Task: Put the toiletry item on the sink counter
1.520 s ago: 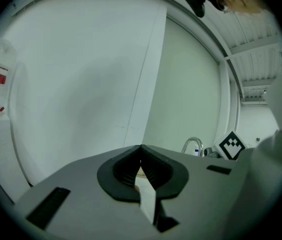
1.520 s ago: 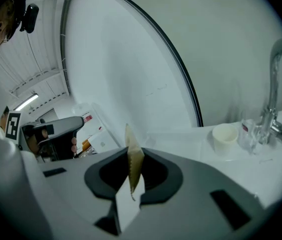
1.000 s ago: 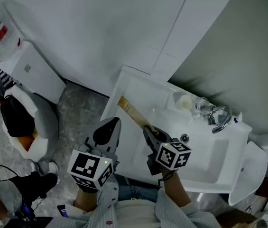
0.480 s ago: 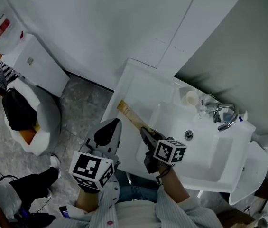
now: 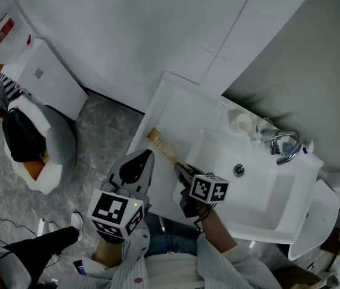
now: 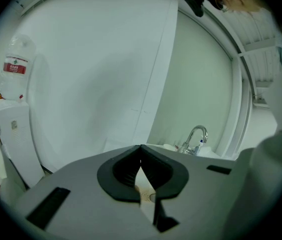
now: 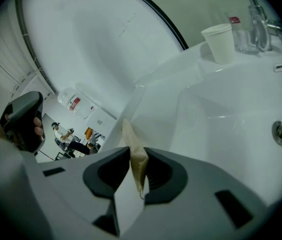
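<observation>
Tan and flat, the long toiletry tube sits low over the left rim of the white ceramic sink tabletop, beside the basin. Its long axis runs diagonally, with the free end pointing up-left in the head view, away from the right gripper. That gripper's fingers have just been easing apart, yet both pinch the tube's near end, held on edge. The left gripper hangs off the tabletop's front, fingers pressed together on nothing.
</observation>
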### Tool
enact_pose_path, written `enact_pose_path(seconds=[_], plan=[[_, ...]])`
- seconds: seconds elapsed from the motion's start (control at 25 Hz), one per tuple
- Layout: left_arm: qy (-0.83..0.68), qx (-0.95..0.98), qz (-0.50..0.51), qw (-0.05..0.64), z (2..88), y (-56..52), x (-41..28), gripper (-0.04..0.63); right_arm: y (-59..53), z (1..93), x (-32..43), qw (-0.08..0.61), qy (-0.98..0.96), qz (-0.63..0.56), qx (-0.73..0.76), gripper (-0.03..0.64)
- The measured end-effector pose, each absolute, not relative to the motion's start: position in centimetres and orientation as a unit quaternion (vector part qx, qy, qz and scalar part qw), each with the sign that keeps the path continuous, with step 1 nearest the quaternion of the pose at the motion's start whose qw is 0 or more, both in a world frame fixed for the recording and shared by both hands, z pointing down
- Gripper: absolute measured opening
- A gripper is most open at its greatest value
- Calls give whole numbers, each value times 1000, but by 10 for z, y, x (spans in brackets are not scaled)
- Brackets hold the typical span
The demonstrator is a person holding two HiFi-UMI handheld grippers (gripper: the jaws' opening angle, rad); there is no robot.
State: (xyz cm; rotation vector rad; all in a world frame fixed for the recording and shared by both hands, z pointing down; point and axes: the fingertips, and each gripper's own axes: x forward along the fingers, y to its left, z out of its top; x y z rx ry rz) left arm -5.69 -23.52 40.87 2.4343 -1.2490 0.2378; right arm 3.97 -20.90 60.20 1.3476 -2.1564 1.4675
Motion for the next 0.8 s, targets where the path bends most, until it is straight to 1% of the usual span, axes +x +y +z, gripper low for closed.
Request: enact_pose_path(seconds=[0.16,0.44,0.64,0.8], plan=[[-447,869,85,197,409,-236,-56,17,-206,605,36,123,-739,489,446,92],[-449,867,82,198,410,-238,-56,17,-200,607,31,213,-775,409,432,146],[-448,868,82,198,409,-239,-56,17,-195,614,29,294,-789,325,430,179],[-447,869,81,198,409,-239,-55,17,-191,620,29,301,-787,327,429,186]])
